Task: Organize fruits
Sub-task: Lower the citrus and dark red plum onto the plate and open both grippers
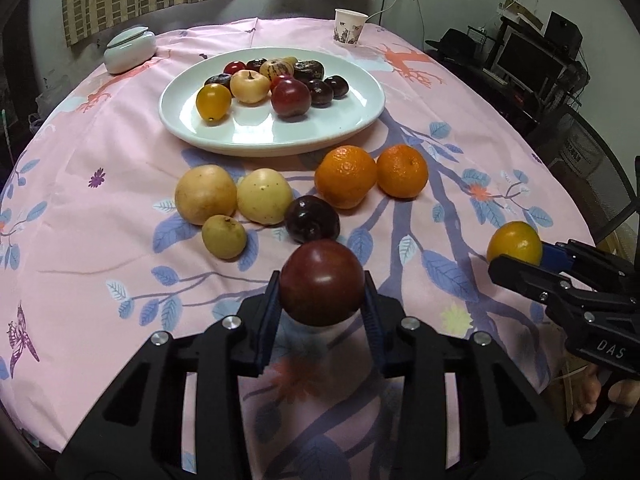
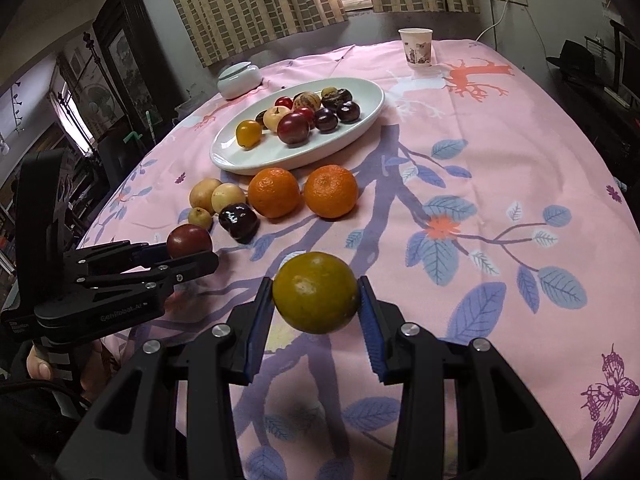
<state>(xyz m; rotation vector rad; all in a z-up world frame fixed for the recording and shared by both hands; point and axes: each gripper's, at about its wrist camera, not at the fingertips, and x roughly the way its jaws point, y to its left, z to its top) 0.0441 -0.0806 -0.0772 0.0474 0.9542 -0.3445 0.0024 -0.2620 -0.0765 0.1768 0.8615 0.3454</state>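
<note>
My left gripper (image 1: 322, 292) is shut on a dark red plum (image 1: 321, 282) and holds it above the tablecloth; it also shows in the right wrist view (image 2: 188, 250). My right gripper (image 2: 316, 300) is shut on a yellow-green orange (image 2: 316, 292), seen at the right of the left wrist view (image 1: 515, 242). A white oval plate (image 1: 360, 116) holds several small fruits. In front of it on the cloth lie two oranges (image 1: 346, 176), two pale yellow fruits (image 1: 206, 194), a small yellow fruit (image 1: 224, 236) and a dark purple fruit (image 1: 312, 218).
A paper cup (image 1: 350, 27) stands at the far edge of the table. A lidded pale green jar (image 1: 130, 49) sits at the far left. The pink floral tablecloth (image 1: 480, 152) covers the round table. A chair and a desk with monitors stand to the right.
</note>
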